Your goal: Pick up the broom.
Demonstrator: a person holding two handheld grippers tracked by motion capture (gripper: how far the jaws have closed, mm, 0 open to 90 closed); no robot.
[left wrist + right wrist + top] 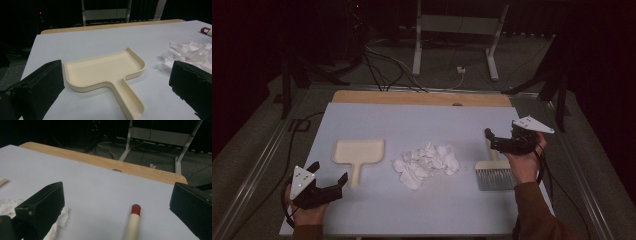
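A cream dustpan (359, 154) (105, 68) lies on the pale blue mat (412, 120), handle toward me. Right of it is a pile of torn white paper (427, 162) (190, 51) (7, 205). A hand brush (492, 172) lies at the right, grey bristles near me, and its wooden handle (133, 222) ends in a red tip. My left gripper (329, 172) is open just before the dustpan's handle, holding nothing. Over the brush handle hovers my right gripper (490, 140), its jaws wide apart on either side of the handle, not touching it.
The mat covers a wooden tabletop whose bare strip (422, 97) runs along the far edge. Beyond it are a white metal stand (457, 30) and cables on a dark floor. Metal rails (257, 165) flank the table.
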